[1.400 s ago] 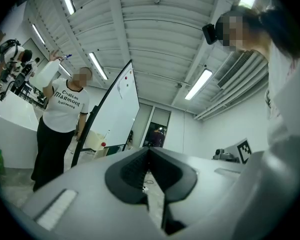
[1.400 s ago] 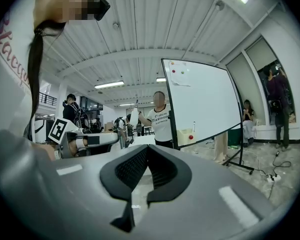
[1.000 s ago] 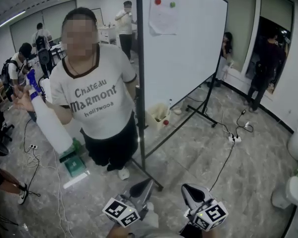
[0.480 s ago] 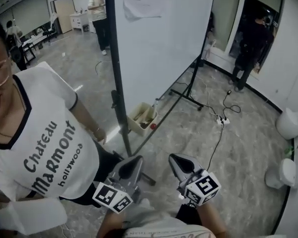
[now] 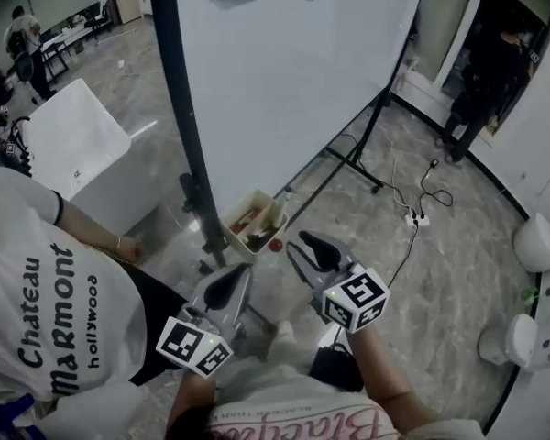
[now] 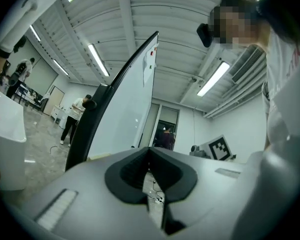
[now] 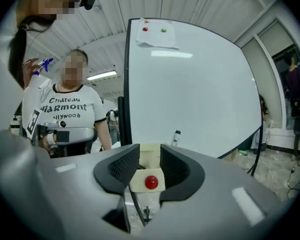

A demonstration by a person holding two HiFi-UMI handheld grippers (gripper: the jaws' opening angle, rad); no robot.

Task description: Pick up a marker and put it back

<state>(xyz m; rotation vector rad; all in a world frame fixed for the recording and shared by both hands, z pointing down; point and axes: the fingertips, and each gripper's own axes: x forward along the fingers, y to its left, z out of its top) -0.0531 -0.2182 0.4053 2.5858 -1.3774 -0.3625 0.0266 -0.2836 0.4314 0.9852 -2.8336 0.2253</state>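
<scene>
Here, both grippers are held low in front of a whiteboard (image 5: 284,81) on a dark stand, as seen from the head view. The left gripper (image 5: 231,282) is seen with its jaws brought together at the tips, and nothing is caught between them. The jaws of the right gripper (image 5: 313,250) are parted and are opening at this moment; nothing is gripped by them. Through the gap, a cream tray (image 7: 137,181) with a red ball (image 7: 151,182) on its front is framed beyond the jaws, not touched by them.

The tray (image 5: 277,218) is fixed at the lower corner of the whiteboard, just ahead of the right gripper. The markers (image 5: 247,218) are lying inside it (only as a few dark sticks at this size). A small white bottle (image 7: 176,137) with a dark cap is stood just behind the tray. A person in a white printed shirt (image 5: 46,310) is placed at the left, beside the stand.
</scene>
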